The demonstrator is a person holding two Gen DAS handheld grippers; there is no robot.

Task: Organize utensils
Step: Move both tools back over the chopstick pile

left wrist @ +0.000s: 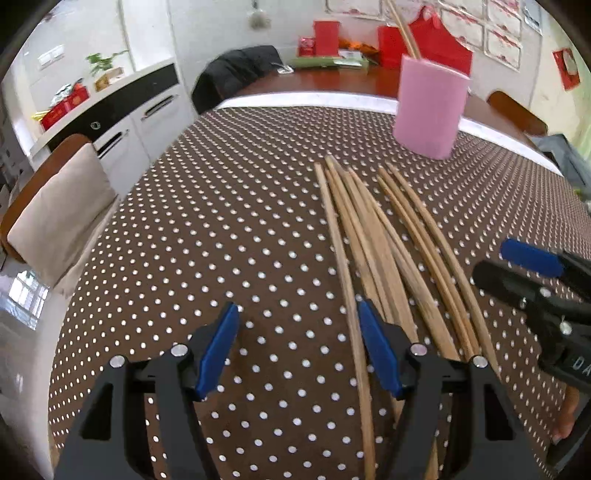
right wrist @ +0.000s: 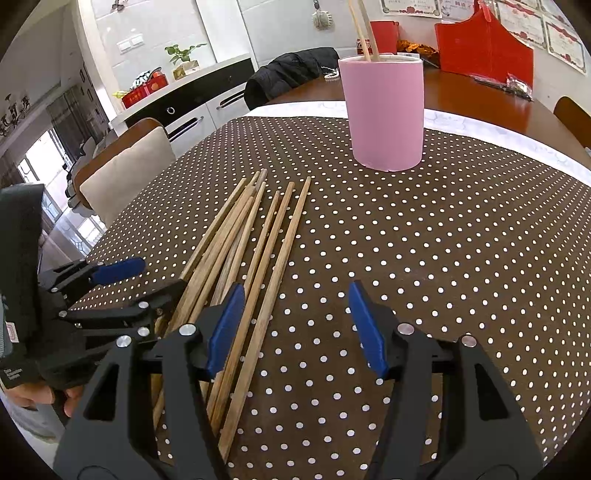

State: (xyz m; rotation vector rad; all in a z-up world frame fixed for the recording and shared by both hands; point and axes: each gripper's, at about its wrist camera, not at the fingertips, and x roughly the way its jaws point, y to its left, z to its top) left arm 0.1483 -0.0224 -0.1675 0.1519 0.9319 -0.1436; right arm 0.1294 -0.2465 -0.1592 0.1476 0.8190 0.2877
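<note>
Several wooden chopsticks [left wrist: 384, 243] lie in a loose bundle on the dotted brown tablecloth [left wrist: 221, 221]; they also show in the right wrist view [right wrist: 251, 251]. A pink cup [left wrist: 430, 107] stands beyond them with two chopsticks [left wrist: 404, 27] in it; the cup [right wrist: 384, 114] also shows in the right wrist view. My left gripper [left wrist: 295, 350] is open and empty, low over the near ends, its right finger over the bundle. My right gripper [right wrist: 295, 328] is open and empty, its left finger over the bundle's right side. Each gripper appears in the other's view.
A chair with a beige cushion [left wrist: 59, 214] stands at the table's left edge. A black jacket [left wrist: 236, 74] hangs on a far chair. Red bags [right wrist: 484, 48] and boxes sit on the bare wooden table beyond the cloth. A white cabinet [left wrist: 122, 110] lines the left wall.
</note>
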